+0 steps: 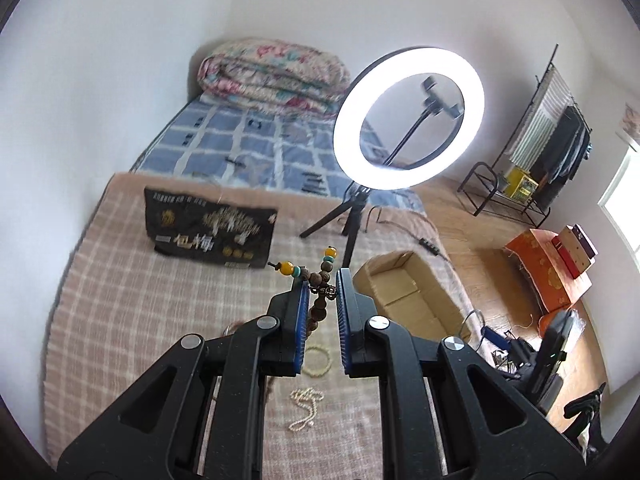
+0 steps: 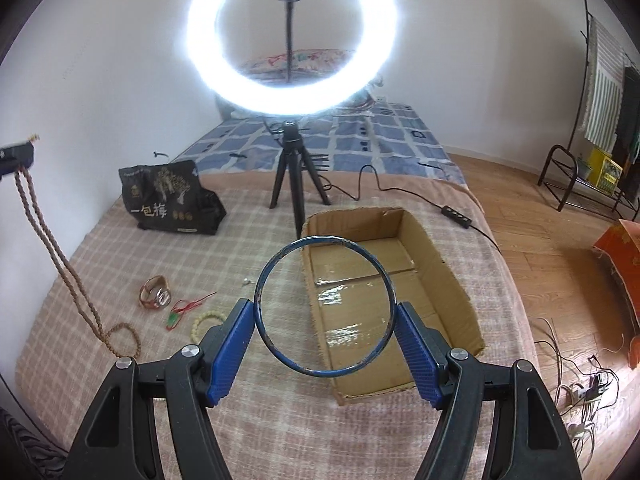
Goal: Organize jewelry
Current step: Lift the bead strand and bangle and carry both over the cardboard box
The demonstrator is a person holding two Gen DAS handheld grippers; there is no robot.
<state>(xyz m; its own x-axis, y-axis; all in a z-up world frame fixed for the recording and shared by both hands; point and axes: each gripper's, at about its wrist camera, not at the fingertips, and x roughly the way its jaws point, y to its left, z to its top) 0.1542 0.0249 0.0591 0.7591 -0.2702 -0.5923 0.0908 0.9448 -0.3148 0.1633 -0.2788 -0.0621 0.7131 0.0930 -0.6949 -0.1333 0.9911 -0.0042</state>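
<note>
Left tool (image 1: 323,280) clenched on bead string (image 1: 320,300), lifted above bed (image 1: 120,300). Right tool (image 2: 325,308) grasping blue bangle (image 2: 325,240) by rim, at box (image 2: 436,256) 9 o'clock edge. Pearls (image 1: 306,406) on bed.

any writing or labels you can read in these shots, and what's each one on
"一包梅": large pale characters on the black snack bag standing on the checked blanket; they show again on the same bag in the left wrist view.
Small line along the top of that bag, and the tiny print at its bottom: too small to read.
Yellow box on the metal rack by the wall: printed, but too blurred to read.
Cardboard box, bangle, bead string: no text visible.
</note>
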